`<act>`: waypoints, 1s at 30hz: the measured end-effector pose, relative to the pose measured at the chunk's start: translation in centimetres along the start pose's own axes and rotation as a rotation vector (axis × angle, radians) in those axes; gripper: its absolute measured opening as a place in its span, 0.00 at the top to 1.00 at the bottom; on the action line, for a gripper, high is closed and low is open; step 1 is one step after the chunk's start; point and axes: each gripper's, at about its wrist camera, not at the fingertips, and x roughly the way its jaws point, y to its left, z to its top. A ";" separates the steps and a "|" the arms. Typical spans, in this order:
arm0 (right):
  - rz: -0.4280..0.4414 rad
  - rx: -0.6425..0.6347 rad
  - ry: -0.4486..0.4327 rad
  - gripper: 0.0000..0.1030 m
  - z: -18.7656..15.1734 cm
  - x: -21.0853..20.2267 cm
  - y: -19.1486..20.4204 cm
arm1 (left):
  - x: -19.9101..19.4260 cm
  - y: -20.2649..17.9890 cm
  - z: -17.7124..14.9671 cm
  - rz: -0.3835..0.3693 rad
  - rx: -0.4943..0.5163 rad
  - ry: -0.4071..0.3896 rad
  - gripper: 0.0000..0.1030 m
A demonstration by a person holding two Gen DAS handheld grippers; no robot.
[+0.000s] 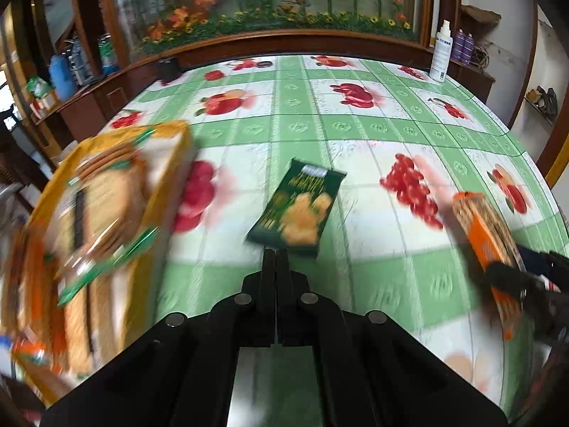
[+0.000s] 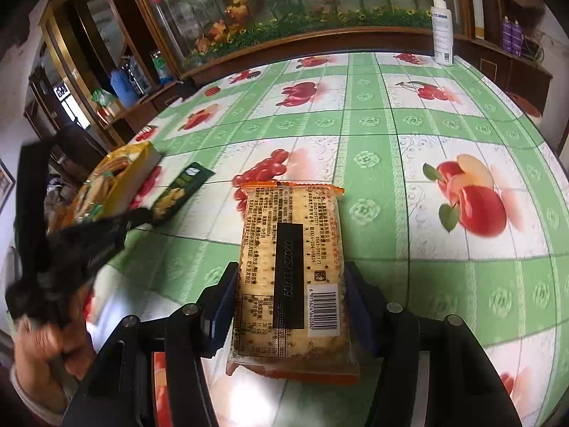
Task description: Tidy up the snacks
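Observation:
My right gripper (image 2: 290,284) is shut on an orange cracker pack (image 2: 290,267), barcode side up, held above the table; the pack also shows at the right of the left wrist view (image 1: 487,238). My left gripper (image 1: 275,259) is shut and empty, just in front of a dark green snack packet (image 1: 300,210) lying flat mid-table, also in the right wrist view (image 2: 181,192). A yellow box (image 1: 106,213) with several biscuit packs sits at the table's left edge, also in the right wrist view (image 2: 117,181). The left gripper appears blurred in the right wrist view (image 2: 135,217).
The table has a green and white fruit-print cloth (image 1: 355,124). A white spray bottle (image 1: 441,51) stands at the far right corner. A wooden cabinet with a flower panel (image 1: 270,0) runs behind the table. Bottles stand on a shelf (image 1: 64,74) at far left.

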 end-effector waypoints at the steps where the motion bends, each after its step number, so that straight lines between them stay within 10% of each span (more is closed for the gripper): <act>1: 0.012 0.005 -0.003 0.43 -0.3 -0.3 0.2 | -0.5 0.3 -0.4 0.002 -0.007 -0.005 1.00; 30: 0.204 -0.031 0.003 0.43 -2.8 -1.7 8.0 | -7.8 5.9 -5.1 0.043 -0.082 -0.105 1.00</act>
